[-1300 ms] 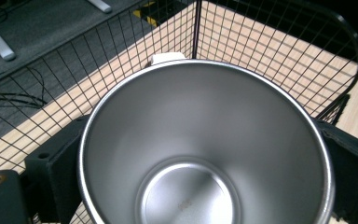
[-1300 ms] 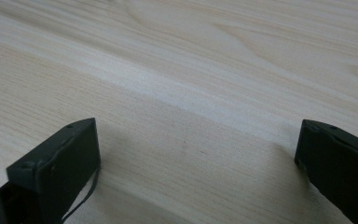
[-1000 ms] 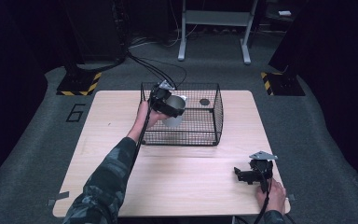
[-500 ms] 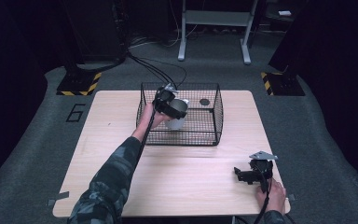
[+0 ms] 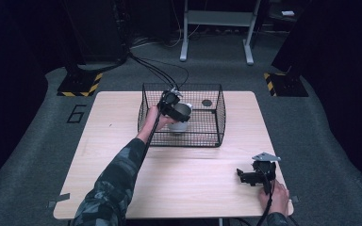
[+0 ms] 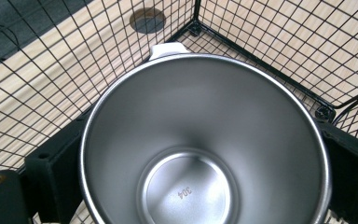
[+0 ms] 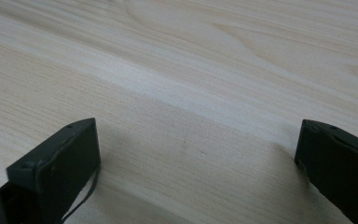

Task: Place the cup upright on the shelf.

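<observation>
**A Shiny Cup Held Inside the Wire Basket**

From the high view, the left gripper point(image 5: 178, 109) reaches over the near wall of the black wire basket point(image 5: 219, 123). It holds a steel cup point(image 5: 181, 123) inside the basket, toward the basket's left side. The basket sits on the far half of the wooden table point(image 5: 122, 155). This view shows the cup's pale outside, but whether the cup touches the basket floor cannot be told.

The left gripper view looks right down into the cup point(image 6: 205, 149). It shows things the high view cannot: the smooth silver inside, the round bottom, and a tiny "304" stamped there. A black jaw sits on each side of the cup, pinching it between them. A small white handle point(image 6: 168, 49) sticks out from the far rim. A dark round spot point(image 6: 147, 19) lies on the table beyond the wire.

The cup stands upright. Its open mouth points up, and its long way runs up and down.

The right gripper point(image 5: 250, 175) rests near the table's near right corner, well apart from the basket. In the right gripper view, its two jaws are spread wide over bare wood point(image 7: 205, 93), with nothing between them.
</observation>
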`<state>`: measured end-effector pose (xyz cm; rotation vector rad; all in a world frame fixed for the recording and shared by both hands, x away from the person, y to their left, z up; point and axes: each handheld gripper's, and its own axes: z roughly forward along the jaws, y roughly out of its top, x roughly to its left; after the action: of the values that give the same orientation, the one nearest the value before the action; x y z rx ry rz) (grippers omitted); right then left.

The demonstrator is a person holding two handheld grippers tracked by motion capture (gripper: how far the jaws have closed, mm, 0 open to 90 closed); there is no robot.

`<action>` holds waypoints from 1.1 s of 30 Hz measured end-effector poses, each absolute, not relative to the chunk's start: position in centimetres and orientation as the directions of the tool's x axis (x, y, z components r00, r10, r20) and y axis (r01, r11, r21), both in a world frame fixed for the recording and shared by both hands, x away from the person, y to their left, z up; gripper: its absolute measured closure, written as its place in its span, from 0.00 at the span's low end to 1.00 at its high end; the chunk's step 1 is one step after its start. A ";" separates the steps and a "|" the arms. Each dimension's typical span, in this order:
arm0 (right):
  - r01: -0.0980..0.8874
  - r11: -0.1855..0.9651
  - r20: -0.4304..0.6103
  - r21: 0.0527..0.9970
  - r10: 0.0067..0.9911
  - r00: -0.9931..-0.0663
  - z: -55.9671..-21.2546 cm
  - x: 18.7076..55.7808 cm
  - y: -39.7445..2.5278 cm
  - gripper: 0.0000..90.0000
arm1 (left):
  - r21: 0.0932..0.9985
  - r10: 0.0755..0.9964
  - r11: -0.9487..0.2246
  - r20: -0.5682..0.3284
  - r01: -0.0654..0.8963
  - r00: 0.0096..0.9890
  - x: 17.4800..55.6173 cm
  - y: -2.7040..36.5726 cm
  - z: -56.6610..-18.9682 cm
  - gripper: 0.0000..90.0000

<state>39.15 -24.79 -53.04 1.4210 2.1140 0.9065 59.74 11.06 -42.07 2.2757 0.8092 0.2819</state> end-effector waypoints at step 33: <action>0.640 0.267 0.001 0.720 0.923 -0.385 -53.0 39.1 -24.8 0.00 | 0.637 0.620 -0.585 -0.047 0.502 0.783 59.4 12.0 -42.6 0.05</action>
<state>39.14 -24.83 -53.03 1.4138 2.1218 0.9034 59.36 12.03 -42.58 2.3191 0.8297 0.2374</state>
